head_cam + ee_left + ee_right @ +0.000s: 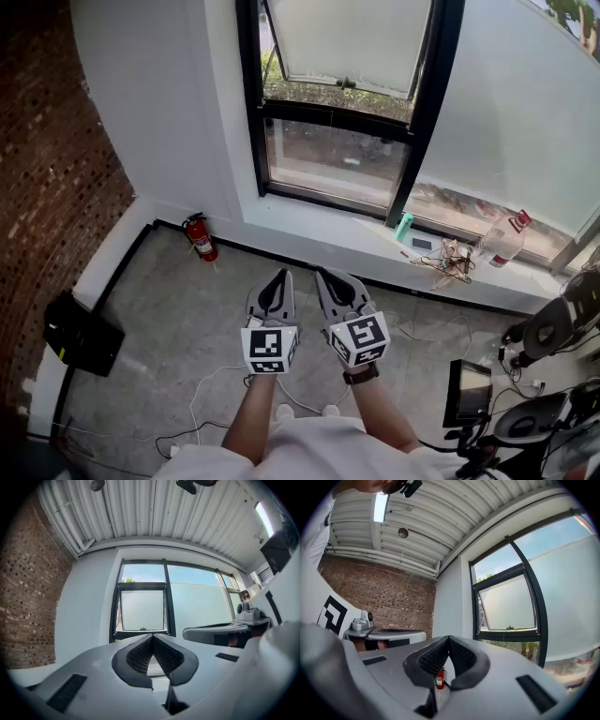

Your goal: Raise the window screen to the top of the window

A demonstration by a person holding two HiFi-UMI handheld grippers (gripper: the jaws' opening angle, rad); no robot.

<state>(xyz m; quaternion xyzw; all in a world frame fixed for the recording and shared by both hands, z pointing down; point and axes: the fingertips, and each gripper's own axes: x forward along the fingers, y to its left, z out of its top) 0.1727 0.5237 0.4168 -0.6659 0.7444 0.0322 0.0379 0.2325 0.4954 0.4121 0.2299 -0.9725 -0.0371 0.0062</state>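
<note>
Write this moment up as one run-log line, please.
left gripper: shut, empty | right gripper: shut, empty | window: ahead, untouched | fire extinguisher: on floor

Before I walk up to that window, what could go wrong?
The loose white cables on the grey floor lie around your feet, a likely trip hazard. The clear plastic bottle and tangled wires on the white sill could get knocked off while reaching for the black-framed window.
</note>
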